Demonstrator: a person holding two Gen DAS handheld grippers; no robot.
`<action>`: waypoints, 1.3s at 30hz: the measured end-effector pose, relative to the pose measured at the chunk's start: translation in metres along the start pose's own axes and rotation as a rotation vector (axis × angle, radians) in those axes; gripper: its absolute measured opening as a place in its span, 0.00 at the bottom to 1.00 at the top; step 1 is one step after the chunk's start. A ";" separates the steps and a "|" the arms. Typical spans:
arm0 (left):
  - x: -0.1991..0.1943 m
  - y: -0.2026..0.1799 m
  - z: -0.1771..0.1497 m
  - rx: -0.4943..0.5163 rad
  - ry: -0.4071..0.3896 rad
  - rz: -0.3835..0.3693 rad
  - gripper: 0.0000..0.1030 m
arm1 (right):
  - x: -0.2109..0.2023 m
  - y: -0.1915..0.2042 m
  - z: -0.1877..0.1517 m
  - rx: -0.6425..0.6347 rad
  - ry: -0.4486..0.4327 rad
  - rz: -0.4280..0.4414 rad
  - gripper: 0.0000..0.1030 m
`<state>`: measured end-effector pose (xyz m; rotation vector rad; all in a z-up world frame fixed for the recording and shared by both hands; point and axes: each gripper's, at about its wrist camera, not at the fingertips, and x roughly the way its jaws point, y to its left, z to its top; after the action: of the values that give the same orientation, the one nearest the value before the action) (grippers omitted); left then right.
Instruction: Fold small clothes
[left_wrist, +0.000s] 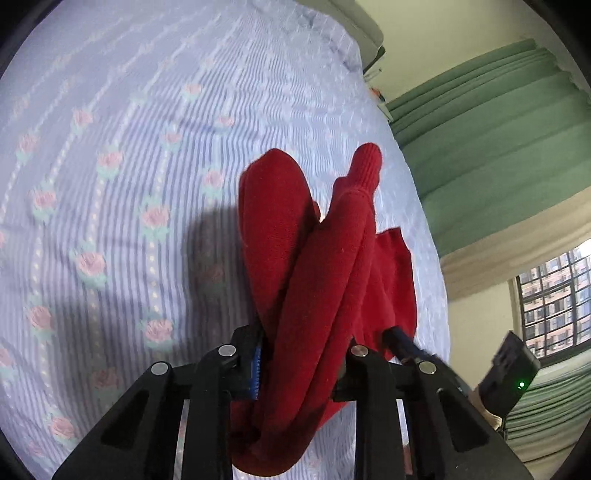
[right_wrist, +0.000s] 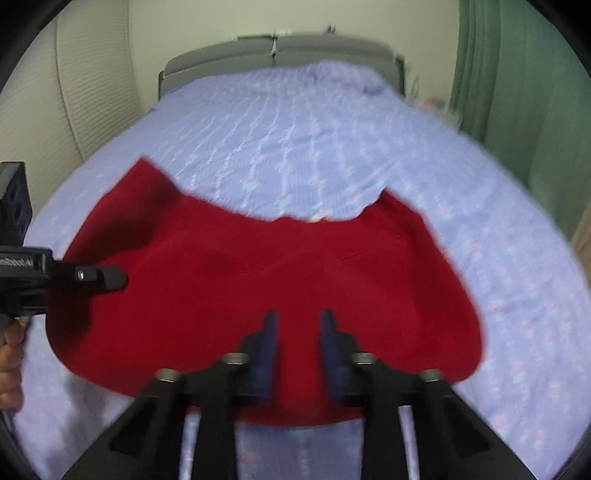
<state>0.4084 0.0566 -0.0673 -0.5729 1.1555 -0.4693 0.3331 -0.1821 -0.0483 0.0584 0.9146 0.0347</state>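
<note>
A small red fleece garment (right_wrist: 258, 266) lies spread on the bed. In the left wrist view a bunched part of it with a ribbed cuff (left_wrist: 325, 266) rises between the fingers of my left gripper (left_wrist: 303, 354), which is shut on it. The left gripper also shows in the right wrist view (right_wrist: 107, 277), at the garment's left edge. My right gripper (right_wrist: 297, 325) is open just above the garment's near edge, with red cloth showing in the gap between its fingers. It also shows in the left wrist view (left_wrist: 406, 345), at the garment's right side.
The bed has a lilac striped sheet with pink roses (left_wrist: 110, 184) and a grey headboard (right_wrist: 273, 51). Green curtains (right_wrist: 517, 110) hang to the right, with a barred window (left_wrist: 550, 310) beside them. A pale wall panel (right_wrist: 85, 92) stands on the left.
</note>
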 end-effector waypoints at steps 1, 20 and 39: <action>-0.003 0.001 0.002 -0.013 -0.003 0.016 0.24 | 0.005 0.000 0.001 0.017 0.017 0.043 0.13; 0.022 -0.055 0.020 -0.014 0.086 0.266 0.23 | 0.042 -0.022 0.022 0.086 0.139 0.143 0.12; 0.126 -0.236 -0.002 0.151 0.019 0.543 0.23 | -0.048 -0.162 -0.001 0.204 -0.036 0.049 0.12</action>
<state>0.4366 -0.2020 -0.0065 -0.1095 1.2244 -0.0915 0.3035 -0.3460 -0.0215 0.2703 0.8783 -0.0143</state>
